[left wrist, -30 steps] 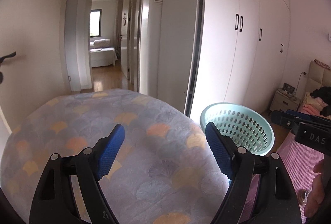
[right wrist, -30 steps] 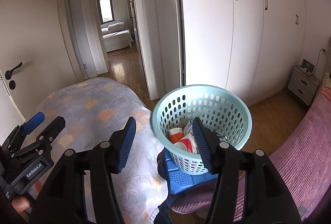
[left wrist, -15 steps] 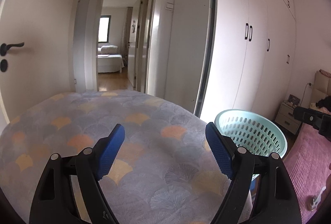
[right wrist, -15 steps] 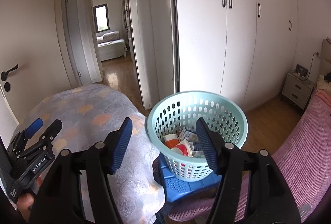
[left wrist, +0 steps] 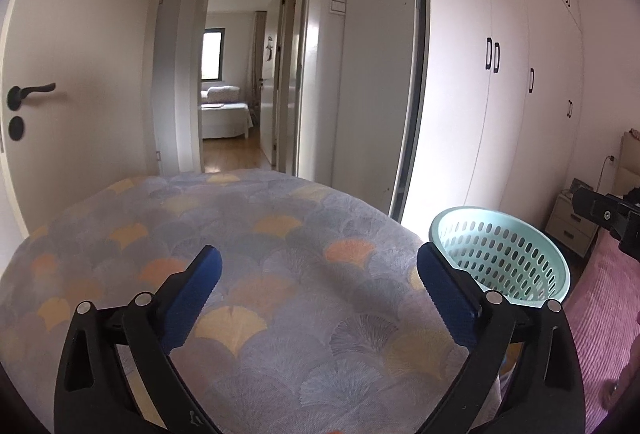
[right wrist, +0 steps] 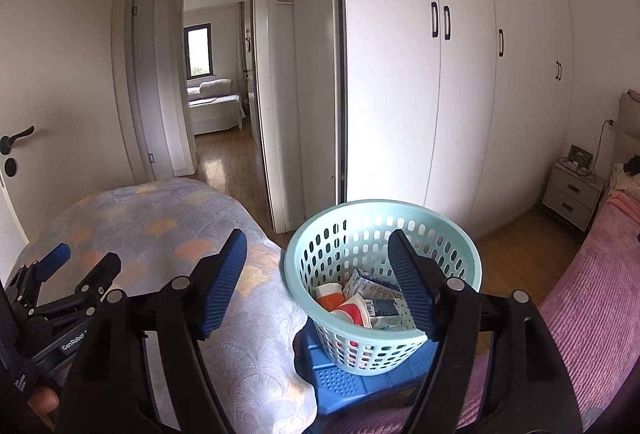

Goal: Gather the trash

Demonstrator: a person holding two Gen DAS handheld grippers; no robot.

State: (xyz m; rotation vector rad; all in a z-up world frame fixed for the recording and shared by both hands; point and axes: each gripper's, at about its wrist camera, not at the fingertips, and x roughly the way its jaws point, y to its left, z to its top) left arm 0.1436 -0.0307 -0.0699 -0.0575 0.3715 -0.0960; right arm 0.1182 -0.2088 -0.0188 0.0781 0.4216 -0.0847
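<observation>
From the left wrist, our left gripper (left wrist: 318, 284) hangs spread wide and empty over the patterned bed (left wrist: 280, 274); the basket (left wrist: 500, 258) lies off to its right.

From the right wrist, our right gripper (right wrist: 318, 274) gapes empty, the trash (right wrist: 360, 300) already in the basket (right wrist: 380, 213) just ahead, so this hand is nearer. "GenRobot" reads on the left gripper (right wrist: 60, 314).

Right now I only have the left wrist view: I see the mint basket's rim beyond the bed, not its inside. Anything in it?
Observer: Yes, the basket holds trash: packets and red-and-white wrappers.
Operator: What does it stand on?
Observer: A blue stool, between the patterned bed and the pink bed.
Operator: Is the right gripper carrying anything?
Observer: No, the right gripper is open and empty.
</observation>
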